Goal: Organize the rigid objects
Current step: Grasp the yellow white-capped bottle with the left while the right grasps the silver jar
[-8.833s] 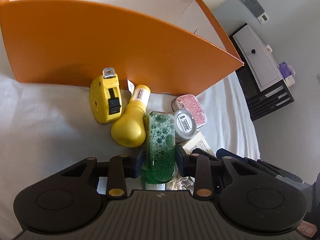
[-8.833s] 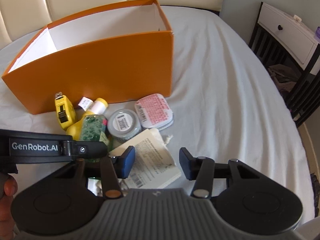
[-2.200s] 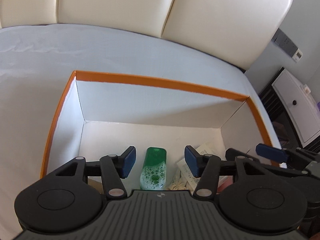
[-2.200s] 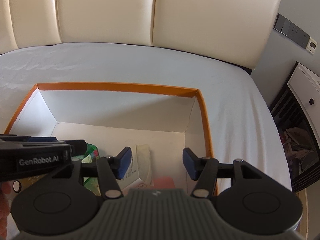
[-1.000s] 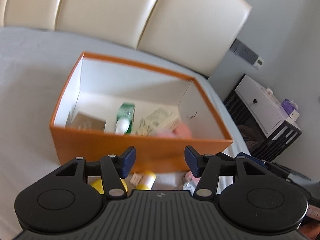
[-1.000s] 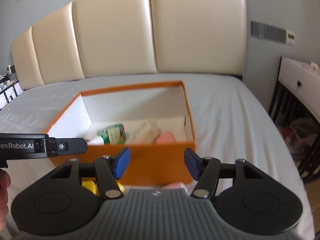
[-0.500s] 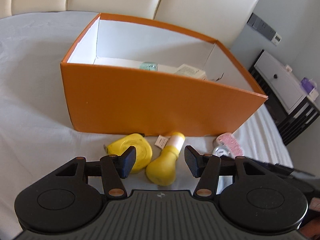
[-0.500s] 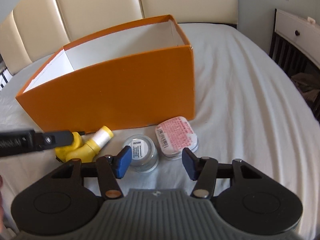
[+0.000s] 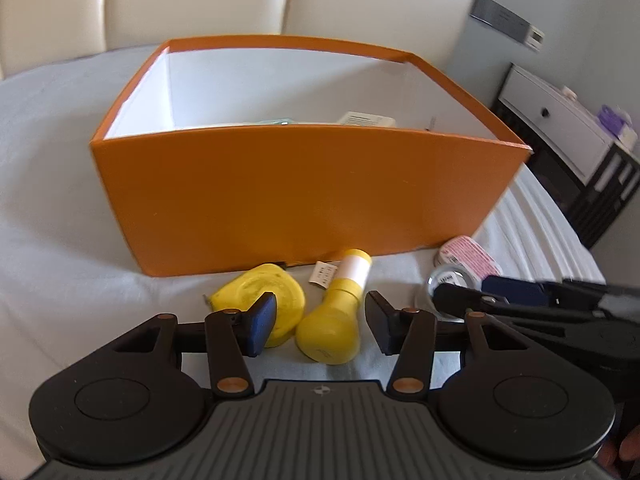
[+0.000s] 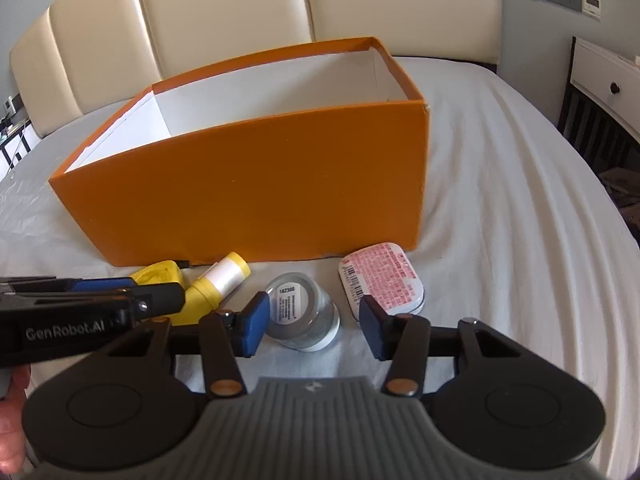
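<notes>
Before the orange box (image 9: 304, 196), my left gripper (image 9: 320, 322), jaws narrowing yet unclenched, flanks a bulbous yellow bottle (image 9: 334, 320); my right gripper (image 10: 310, 326) likewise flanks a glass jar (image 10: 302, 312). Box contents mostly hidden.

The box (image 9: 304, 196) is orange outside, white inside; at its 6 o'clock lie a yellow bottle (image 9: 334, 320) and a pink-printed tin (image 10: 380, 278).

I see box (image 10: 248, 184) mid-frame on bed (image 10: 500, 200); below it, left to right: tape measure (image 10: 160, 276), bottle (image 10: 218, 282), jar (image 10: 300, 308), tin (image 10: 380, 278).
</notes>
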Action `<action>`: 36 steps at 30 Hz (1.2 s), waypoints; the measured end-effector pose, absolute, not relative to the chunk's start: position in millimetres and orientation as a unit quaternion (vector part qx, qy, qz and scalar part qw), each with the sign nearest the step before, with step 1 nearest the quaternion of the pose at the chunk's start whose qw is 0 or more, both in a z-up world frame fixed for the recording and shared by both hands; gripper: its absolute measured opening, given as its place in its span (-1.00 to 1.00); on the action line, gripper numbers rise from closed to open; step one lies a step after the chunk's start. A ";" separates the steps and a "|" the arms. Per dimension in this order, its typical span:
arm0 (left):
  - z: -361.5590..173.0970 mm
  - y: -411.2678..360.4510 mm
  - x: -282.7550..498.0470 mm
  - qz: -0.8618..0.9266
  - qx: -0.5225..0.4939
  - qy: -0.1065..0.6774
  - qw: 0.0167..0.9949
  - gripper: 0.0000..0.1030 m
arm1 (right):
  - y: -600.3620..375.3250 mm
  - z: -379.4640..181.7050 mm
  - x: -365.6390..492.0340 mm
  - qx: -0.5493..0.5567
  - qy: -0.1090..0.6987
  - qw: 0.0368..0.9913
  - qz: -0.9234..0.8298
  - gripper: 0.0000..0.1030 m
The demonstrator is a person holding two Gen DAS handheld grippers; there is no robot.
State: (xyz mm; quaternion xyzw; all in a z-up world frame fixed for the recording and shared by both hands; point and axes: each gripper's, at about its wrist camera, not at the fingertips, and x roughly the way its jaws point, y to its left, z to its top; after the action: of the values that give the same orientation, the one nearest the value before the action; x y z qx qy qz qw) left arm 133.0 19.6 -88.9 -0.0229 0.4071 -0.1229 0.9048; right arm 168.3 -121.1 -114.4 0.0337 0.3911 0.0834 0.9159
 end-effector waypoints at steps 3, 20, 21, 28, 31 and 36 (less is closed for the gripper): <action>-91.6 11.8 130.7 -0.129 0.007 0.408 0.904 -0.09 | -119.5 -114.5 169.4 0.030 0.391 0.916 0.088 -0.06; -98.0 6.1 133.9 -0.146 0.035 0.417 0.896 -0.12 | -127.0 -134.1 185.8 0.075 0.438 0.887 0.124 -0.26; -98.0 4.6 133.6 -0.144 0.039 0.415 0.897 -0.13 | -125.4 -132.4 184.3 0.065 0.433 0.891 0.122 -0.31; -100.0 -0.3 137.2 -0.157 0.042 0.408 0.898 -0.06 | -135.5 -127.3 176.3 0.068 0.427 0.898 0.087 -0.32; -102.7 -1.4 142.3 -0.163 0.039 0.409 0.897 -0.06 | -139.4 -128.6 172.4 0.069 0.438 0.893 0.074 -0.31; -113.5 -2.6 153.1 -0.164 0.033 0.425 0.889 -0.09 | -137.7 -127.6 171.0 0.062 0.436 0.896 0.065 -0.30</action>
State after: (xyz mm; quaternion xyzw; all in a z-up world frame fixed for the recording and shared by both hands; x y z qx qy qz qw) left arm 153.1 -2.6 -113.5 0.0325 0.4254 -0.1641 0.8894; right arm 171.0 -137.7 -127.6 0.0622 0.4359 0.0645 0.8955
